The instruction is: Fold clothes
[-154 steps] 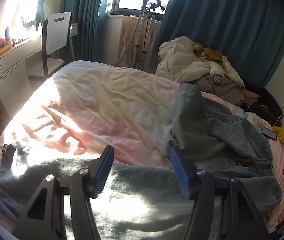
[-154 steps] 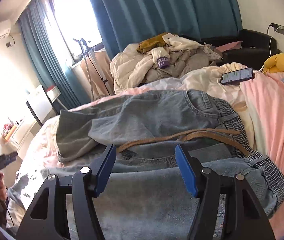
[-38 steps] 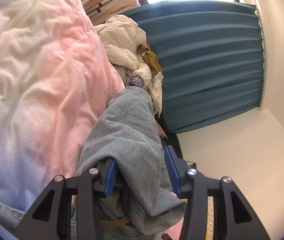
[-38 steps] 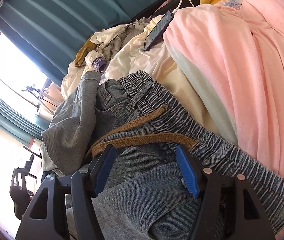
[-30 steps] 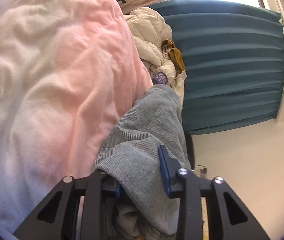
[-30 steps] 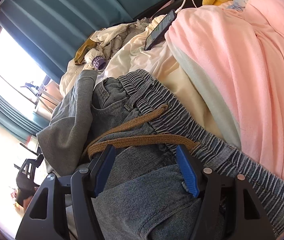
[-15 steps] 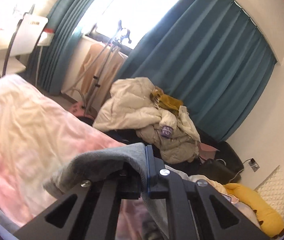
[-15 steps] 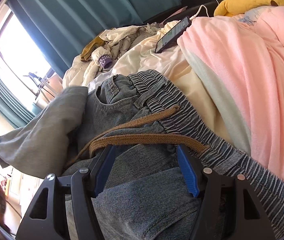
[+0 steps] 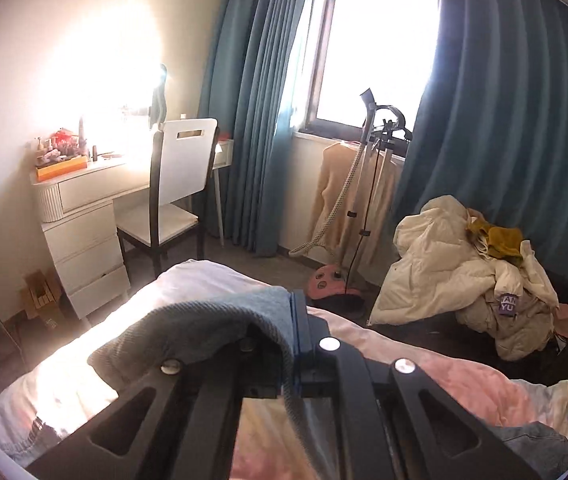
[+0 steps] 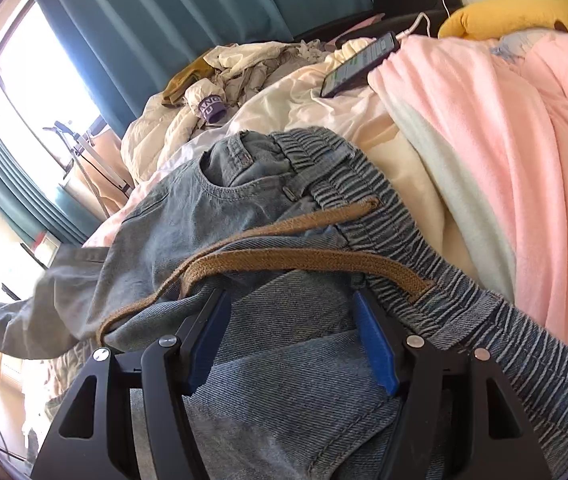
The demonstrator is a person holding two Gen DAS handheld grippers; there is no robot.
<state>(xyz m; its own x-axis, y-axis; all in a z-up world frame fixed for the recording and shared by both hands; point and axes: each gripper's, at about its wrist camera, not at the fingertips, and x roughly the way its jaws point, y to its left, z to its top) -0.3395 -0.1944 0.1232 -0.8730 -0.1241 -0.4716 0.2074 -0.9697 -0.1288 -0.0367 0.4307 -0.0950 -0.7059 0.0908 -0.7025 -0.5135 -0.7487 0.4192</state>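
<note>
So my left gripper [image 9: 294,344] is clamped on the jeans [image 10: 244,216] leg, lifted over the bed [image 9: 424,364]. Right gripper [image 10: 290,340] sits wide open on the waistband, gripping nothing. Next I'd carry the leg across, probably.

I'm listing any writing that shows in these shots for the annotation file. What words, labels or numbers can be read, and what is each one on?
"ANG" over "YU": white letters, cut off at the fold, on the purple cuff in the cream jacket pile.
"AM" over "YU": the same purple cuff in the left wrist view, also partial.
Phone screen: lines of text, too small to read.
Nothing else legible.
</note>
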